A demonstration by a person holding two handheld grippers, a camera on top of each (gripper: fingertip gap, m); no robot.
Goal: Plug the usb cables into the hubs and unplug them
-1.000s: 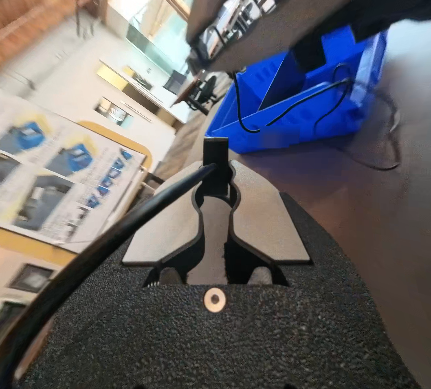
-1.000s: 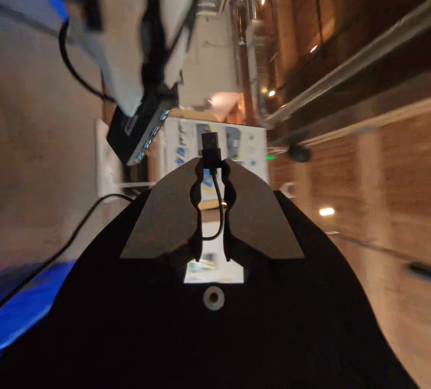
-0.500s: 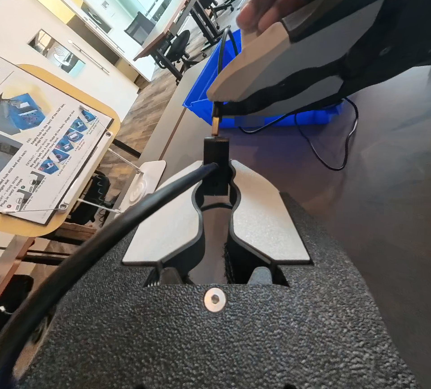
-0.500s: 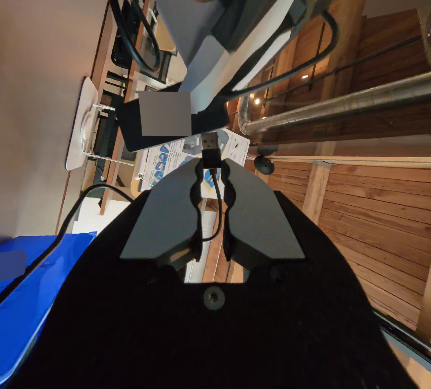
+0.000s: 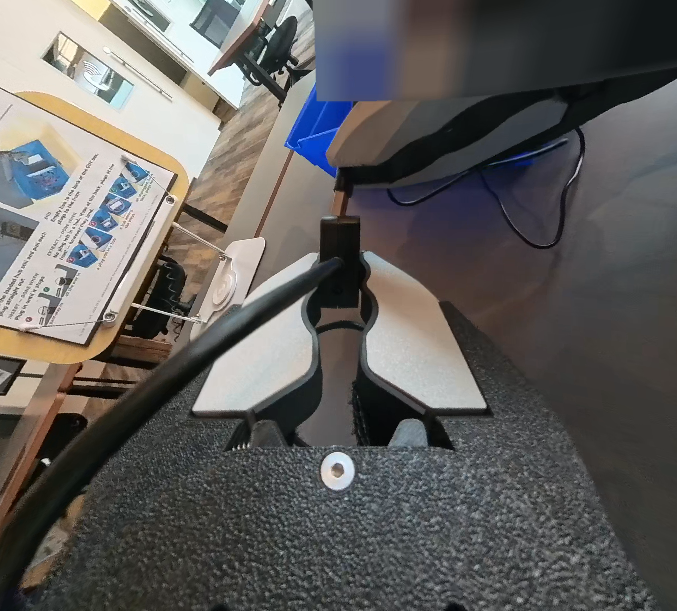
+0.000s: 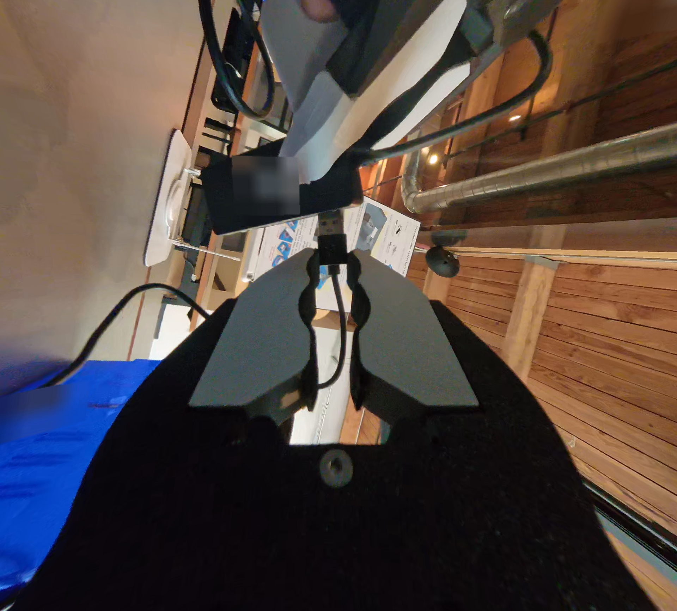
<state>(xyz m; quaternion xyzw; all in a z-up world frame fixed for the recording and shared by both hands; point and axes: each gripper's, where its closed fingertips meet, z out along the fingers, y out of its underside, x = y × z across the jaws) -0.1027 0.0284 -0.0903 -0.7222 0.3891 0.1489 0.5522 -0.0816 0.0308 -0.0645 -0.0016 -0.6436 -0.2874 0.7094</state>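
Closing in: right tongs pinching the USB plug, its tip at the hub mid-frame, held by left tongs; next, a straight push.

Bright daylit left view, dim warm right view; sharp focus, wide-angle edge distortion.

The right gripper crowds just beyond the hub; the blue bin blocks farther back; table lies open right.
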